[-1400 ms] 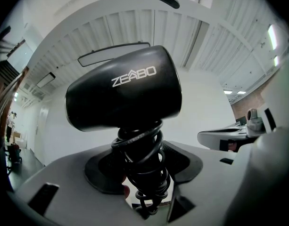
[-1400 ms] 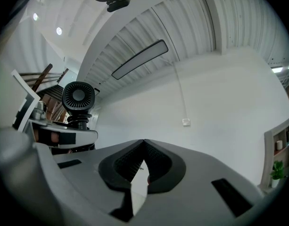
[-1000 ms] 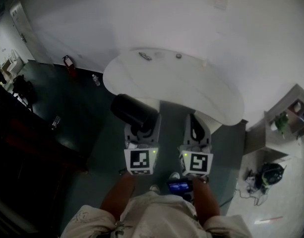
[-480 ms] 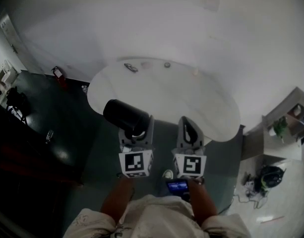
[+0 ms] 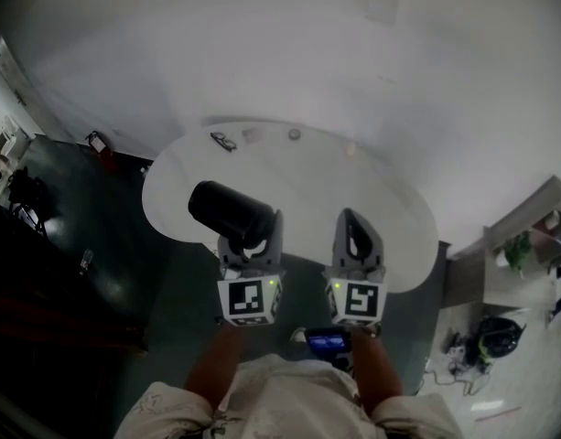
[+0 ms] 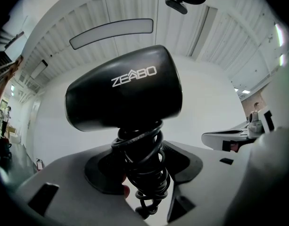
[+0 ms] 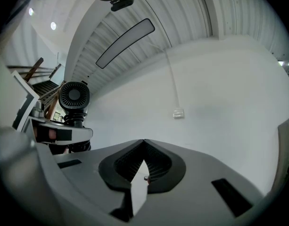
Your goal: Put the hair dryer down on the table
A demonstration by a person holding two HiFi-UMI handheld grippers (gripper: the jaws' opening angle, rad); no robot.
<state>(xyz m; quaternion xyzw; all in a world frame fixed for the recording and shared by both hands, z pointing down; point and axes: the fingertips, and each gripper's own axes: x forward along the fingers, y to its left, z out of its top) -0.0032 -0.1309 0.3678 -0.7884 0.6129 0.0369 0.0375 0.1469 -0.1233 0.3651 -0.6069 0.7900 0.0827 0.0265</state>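
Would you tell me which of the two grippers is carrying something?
The left gripper: its jaws clamp the hair dryer by its cord-wrapped handle. The right gripper is shut and empty.

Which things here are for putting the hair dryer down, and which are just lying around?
For the job: hair dryer, gripped by the left tongs; white table.
Lying about: small bits at the table's far edge; plant on the shelf; right tongs, shut and empty.
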